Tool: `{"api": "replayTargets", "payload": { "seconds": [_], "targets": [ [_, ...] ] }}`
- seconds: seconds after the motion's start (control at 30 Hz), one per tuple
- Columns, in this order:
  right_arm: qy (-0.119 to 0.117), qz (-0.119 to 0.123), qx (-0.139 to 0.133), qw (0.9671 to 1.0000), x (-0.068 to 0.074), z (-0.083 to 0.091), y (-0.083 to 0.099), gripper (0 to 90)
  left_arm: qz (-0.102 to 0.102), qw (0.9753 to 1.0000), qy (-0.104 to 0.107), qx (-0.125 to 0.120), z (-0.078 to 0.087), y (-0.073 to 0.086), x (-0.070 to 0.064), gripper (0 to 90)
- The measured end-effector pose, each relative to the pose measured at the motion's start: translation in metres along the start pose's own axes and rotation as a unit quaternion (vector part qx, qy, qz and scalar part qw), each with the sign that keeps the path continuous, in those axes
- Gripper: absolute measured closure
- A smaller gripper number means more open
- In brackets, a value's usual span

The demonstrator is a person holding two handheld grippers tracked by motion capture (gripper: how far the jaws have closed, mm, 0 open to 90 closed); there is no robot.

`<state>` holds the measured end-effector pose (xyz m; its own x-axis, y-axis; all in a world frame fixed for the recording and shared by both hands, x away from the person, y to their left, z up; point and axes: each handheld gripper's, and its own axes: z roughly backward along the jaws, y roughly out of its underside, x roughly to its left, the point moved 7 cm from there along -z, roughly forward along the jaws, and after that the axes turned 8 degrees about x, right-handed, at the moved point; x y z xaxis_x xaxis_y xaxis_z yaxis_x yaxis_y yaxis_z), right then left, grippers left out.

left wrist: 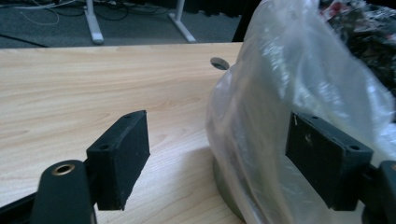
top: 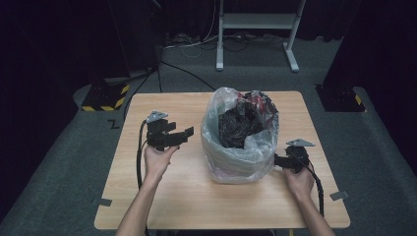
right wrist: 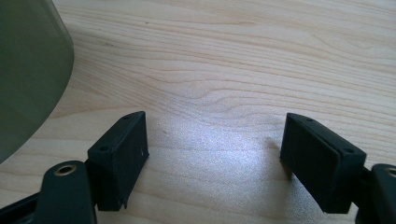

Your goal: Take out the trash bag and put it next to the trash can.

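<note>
A clear plastic bag [top: 239, 147] stands at the middle of the wooden table [top: 162, 196], lining a grey-green round bin [right wrist: 28, 70]. Crumpled black material [top: 238, 125] and something red and white [top: 259, 102] fill its open top. My left gripper [top: 184, 133] is held open to the left of the bag, jaws pointing at it. In the left gripper view the bag [left wrist: 299, 84] bulges between the open left gripper [left wrist: 217, 140] jaws, its right side against the plastic. My right gripper [top: 278, 161] sits low at the bag's right side, and this right gripper [right wrist: 215, 140] is open over bare wood.
A cable hole [left wrist: 218, 63] lies in the tabletop behind the bag. On the carpet beyond the table stand a white metal frame [top: 255, 22], loose cables [top: 196, 42] and a yellow-black striped base [top: 105, 96]. Grey tape tabs [top: 340, 195] mark the table's front corners.
</note>
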<state>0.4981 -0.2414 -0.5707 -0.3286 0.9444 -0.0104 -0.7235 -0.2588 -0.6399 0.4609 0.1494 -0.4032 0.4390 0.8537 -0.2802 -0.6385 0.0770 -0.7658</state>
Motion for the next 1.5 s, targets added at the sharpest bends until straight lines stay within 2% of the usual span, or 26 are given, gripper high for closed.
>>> {"api": "replayTargets", "payload": {
  "seconds": [0.17, 0.4, 0.77, 0.87, 0.97, 1.0, 1.17, 1.27, 1.4, 1.5],
  "targets": [
    [0.001, 0.002, -0.001, 1.0, -0.001, 0.0, 0.0, 22.8, -0.021, 0.9997, -0.001, -0.011, 0.006, -0.011, -0.011, 23.7],
    [0.001, 0.002, -0.001, 1.0, -0.001, 0.0, 0.0, 22.8, -0.033, 0.9994, 0.004, -0.011, 0.008, -0.024, -0.02, 24.3],
    [0.001, 0.002, -0.001, 1.0, -0.001, 0.0, 0.0, 22.8, -0.062, 0.9981, -0.004, -0.004, -0.003, -0.044, -0.042, 25.7],
    [0.001, 0.002, -0.001, 1.0, -0.001, 0.0, 0.0, 22.8, -0.069, 0.9976, -0.01, 0.003, -0.008, -0.048, -0.047, 26.4],
    [0.001, 0.002, -0.001, 1.0, -0.001, 0.0, 0.0, 22.8, -0.067, 0.9977, -0.012, 0.006, -0.012, -0.05, -0.049, 27.7],
    [0.001, 0.002, -0.001, 1.0, -0.001, 0.0, 0.0, 22.8, -0.06, 0.9982, -0.006, 0.008, -0.015, -0.052, -0.051, 28.1],
    [0.001, 0.002, -0.001, 1.0, -0.001, 0.0, 0.0, 22.9, -0.062, 0.9979, -0.008, 0.018, -0.022, -0.054, -0.054, 29.1],
    [0.0, 0.002, -0.001, 1.0, -0.001, 0.0, 0.0, 22.9, -0.072, 0.9971, -0.012, 0.024, -0.027, -0.053, -0.056, 30.8],
    [0.0, 0.002, -0.001, 1.0, -0.001, 0.0, 0.0, 22.9, -0.086, 0.9956, -0.023, 0.027, -0.03, -0.052, -0.059, 37.3],
    [0.0, 0.003, -0.001, 1.0, -0.001, 0.0, 0.0, 22.9, -0.09, 0.9952, -0.024, 0.029, -0.032, -0.052, -0.06, 43.9]
  ]
}}
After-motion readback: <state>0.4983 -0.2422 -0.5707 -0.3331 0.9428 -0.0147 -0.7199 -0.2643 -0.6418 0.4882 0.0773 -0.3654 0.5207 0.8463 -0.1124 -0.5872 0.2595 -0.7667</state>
